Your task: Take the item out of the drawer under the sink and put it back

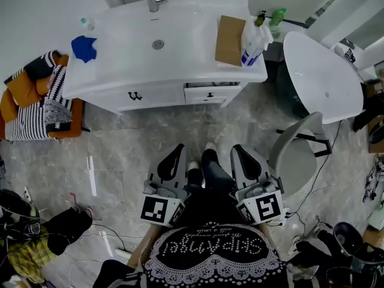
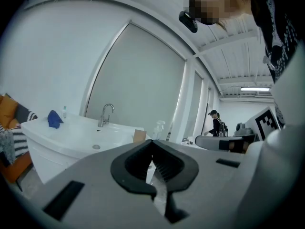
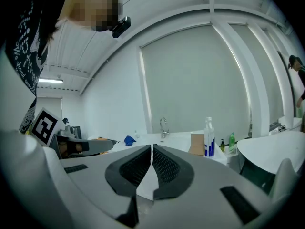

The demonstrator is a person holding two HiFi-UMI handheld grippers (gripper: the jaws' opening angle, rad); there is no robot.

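Note:
The white sink cabinet (image 1: 162, 38) stands ahead, across a stretch of floor. Under its right end is a small drawer (image 1: 210, 93) with a dark handle; a dark slit shows along its top. What lies inside is hidden. My left gripper (image 1: 175, 153) and right gripper (image 1: 241, 155) hang side by side close to the person's legs, well short of the cabinet. Both are shut with nothing between the jaws. The left gripper (image 2: 152, 144) faces the basin and faucet (image 2: 106, 113). Past the right gripper (image 3: 152, 149) stands the spray bottle (image 3: 208, 137).
On the counter are a blue cloth (image 1: 84, 47), a cardboard box (image 1: 230, 39), a spray bottle (image 1: 255, 41) and a green bottle (image 1: 277, 18). A round white table (image 1: 324, 77) and grey chair (image 1: 294, 152) stand right. An orange seat with striped fabric (image 1: 36, 101) sits left.

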